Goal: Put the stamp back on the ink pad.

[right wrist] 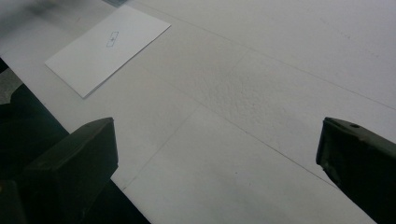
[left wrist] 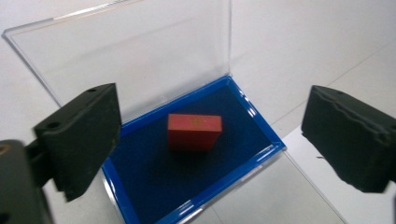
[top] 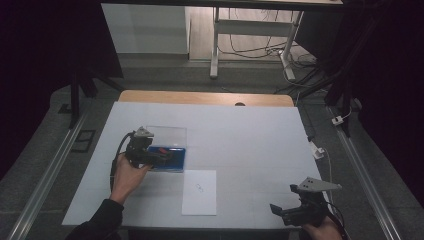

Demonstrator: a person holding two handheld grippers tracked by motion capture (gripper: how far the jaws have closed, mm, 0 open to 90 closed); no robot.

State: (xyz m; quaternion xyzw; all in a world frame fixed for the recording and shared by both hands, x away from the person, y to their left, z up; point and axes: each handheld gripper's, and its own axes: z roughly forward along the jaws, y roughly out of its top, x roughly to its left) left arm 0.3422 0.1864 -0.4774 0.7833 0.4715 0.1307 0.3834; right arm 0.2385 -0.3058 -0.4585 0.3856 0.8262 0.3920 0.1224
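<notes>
A person works at a white-covered bench [top: 240,135] with a hand-held gripper in each hand. The left hand-held gripper [left wrist: 210,140] hovers over an open blue case [left wrist: 233,163] on the left part of the bench. Its two black jaws stand wide apart and hold nothing. Between them, lower down and clear of both pads, a small red block [left wrist: 194,132] lies flat on the case's dark blue lining, near the middle of the tray. The block touches neither jaw. The case's clear lid [left wrist: 140,56] stands raised on the far side of the tray, behind the block. In the high view the left hand-held gripper [top: 161,156] covers the left half of the case [top: 177,162].

Just to the right of the case, nearer the person, a white card [top: 200,192] with a small mark lies flat on the bench. The right hand-held gripper [right wrist: 217,158] sits at the bench's near right corner, well apart from the case, jaws spread wide over bare surface, holding nothing.
</notes>
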